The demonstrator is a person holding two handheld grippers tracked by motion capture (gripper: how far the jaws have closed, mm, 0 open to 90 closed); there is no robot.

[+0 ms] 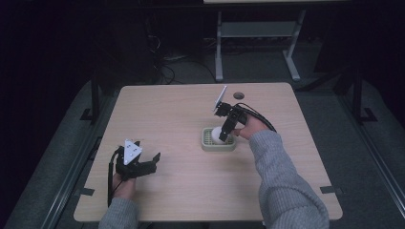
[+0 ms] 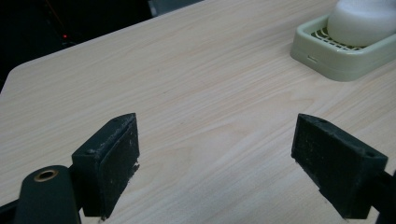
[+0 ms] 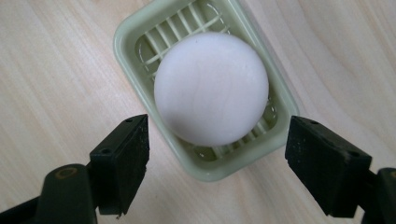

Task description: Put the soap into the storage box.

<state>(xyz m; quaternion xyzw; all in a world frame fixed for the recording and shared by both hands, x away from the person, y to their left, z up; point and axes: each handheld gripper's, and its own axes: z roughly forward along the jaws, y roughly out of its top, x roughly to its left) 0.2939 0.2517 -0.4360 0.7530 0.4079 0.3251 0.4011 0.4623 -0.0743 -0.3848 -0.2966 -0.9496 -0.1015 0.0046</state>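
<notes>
The right hand-held gripper (image 3: 217,163) hangs just above the soap (image 3: 211,87), jaws spread wide to either side of it and touching nothing. The soap, a smooth white rounded bar, lies in the green dish (image 3: 128,56) near the middle of the table (image 1: 157,114). It looks light and stiff but likely slippery, so the pads should close across its widest part, low on the sides, with gentle pressure. The left hand-held gripper (image 2: 215,158) rests released near the table's front left, well apart from the dish.
</notes>
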